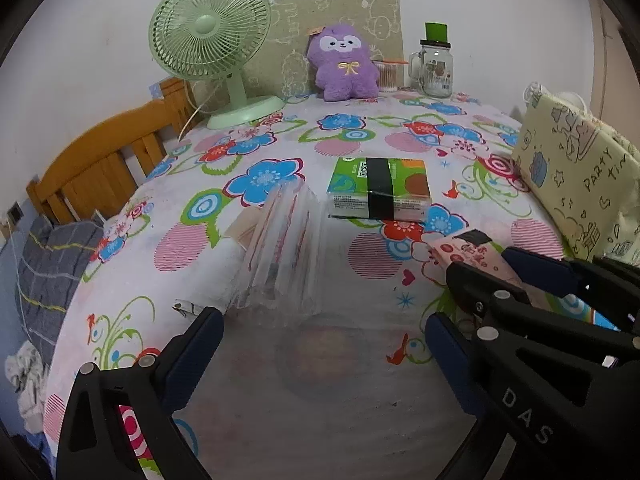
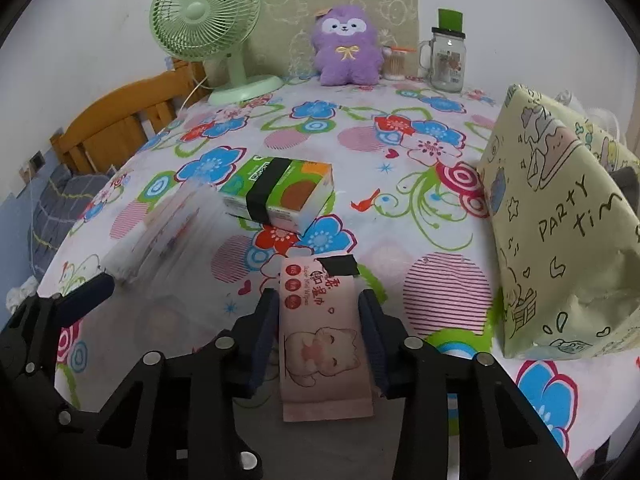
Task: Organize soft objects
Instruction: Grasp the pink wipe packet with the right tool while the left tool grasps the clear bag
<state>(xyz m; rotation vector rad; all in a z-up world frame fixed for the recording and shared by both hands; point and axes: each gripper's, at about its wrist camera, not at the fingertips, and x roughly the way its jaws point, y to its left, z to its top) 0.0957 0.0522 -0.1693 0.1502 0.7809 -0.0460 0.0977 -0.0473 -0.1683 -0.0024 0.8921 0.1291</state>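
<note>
Table point(image 2: 440, 184) under a floral cloth carries everything here, its far end lined with a green desk fan point(image 2: 208, 24), a purple plush toy point(image 2: 346, 48) and a glass mug jar point(image 2: 448, 64) against the wall. On the right edge stands a cream fabric bag point(image 2: 560, 232) printed "PARTY TIME", the largest thing near the work. A clear plastic pouch point(image 1: 280, 248) lies at the middle-left, seemingly propped up off the cloth, straight ahead of the left tongs point(image 1: 324, 332), which are spread wide and hold nothing. Just beyond it, and right of it, rests a green tissue pack point(image 2: 280, 192) banded with black tape, angled across the cloth.

The pink wet wipes pack point(image 2: 320, 320) is the task's thing in hand: the right tongs point(image 2: 318, 312) pinch it across its short width, so its long axis runs forward along the fingers point(image 2: 264, 336), the black-taped end pointing away toward the tissue pack. In the left view it is clamped the same way at the right side.

The right hand is plainly the nearer one; the bag lies to its right, close by, and the tissue pack ahead-left. Bare cloth between the pack and the bag looks wide enough for a swing rightward, though the bag's near corner could be clipped. Whether the bag's mouth is open cannot be told from these views.
</note>
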